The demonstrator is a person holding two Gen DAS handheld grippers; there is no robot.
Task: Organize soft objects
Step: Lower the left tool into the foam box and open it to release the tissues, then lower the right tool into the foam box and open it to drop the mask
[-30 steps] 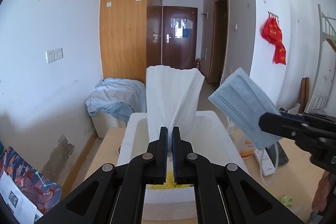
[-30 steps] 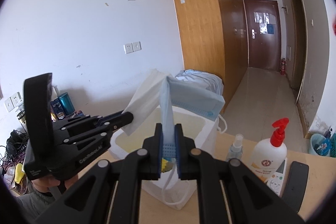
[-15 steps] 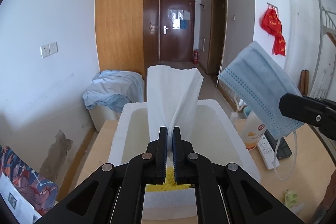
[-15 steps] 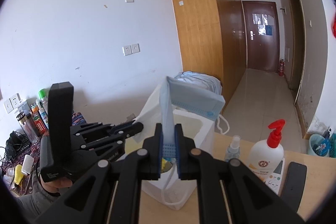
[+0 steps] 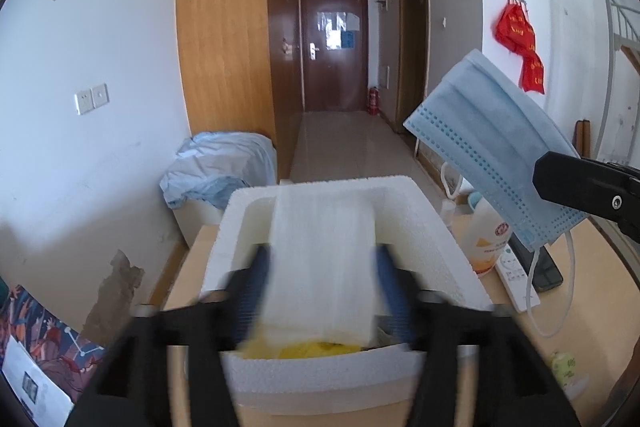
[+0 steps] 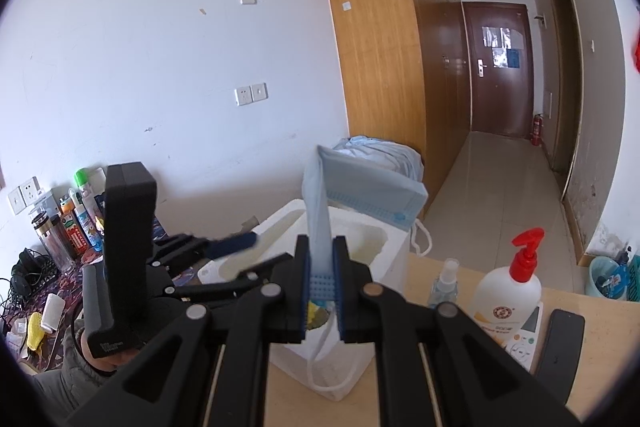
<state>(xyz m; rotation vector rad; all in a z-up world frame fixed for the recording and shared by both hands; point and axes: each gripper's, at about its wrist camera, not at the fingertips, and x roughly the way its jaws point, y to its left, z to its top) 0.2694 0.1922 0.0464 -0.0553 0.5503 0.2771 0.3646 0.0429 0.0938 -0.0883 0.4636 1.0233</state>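
A white foam box (image 5: 424, 227) stands on the wooden table. My left gripper (image 5: 322, 291) hovers over its near rim, blurred, with its jaws opening wide. A white folded cloth (image 5: 324, 259) hangs loose between them, touching neither pad, above a yellow item (image 5: 316, 349) inside the box. My right gripper (image 6: 321, 263) is shut on a light-blue face mask (image 6: 368, 187), held up over the box's (image 6: 384, 239) right side with its ear loop dangling. In the left wrist view the mask (image 5: 492, 163) is at the upper right. The left gripper (image 6: 270, 249) shows at the left of the right wrist view.
A pump bottle (image 6: 512, 287) with a red top, a small spray bottle (image 6: 444, 283), a white remote (image 6: 524, 331) and a black device (image 6: 560, 339) stand right of the box. A bin under pale-blue fabric (image 5: 224, 167) is behind the table. Several bottles (image 6: 76, 219) line the left wall.
My left gripper's jaws have sprung apart and let go of the white cloth, which has dropped from upright toward the box. The right gripper still holds the mask in the same place.
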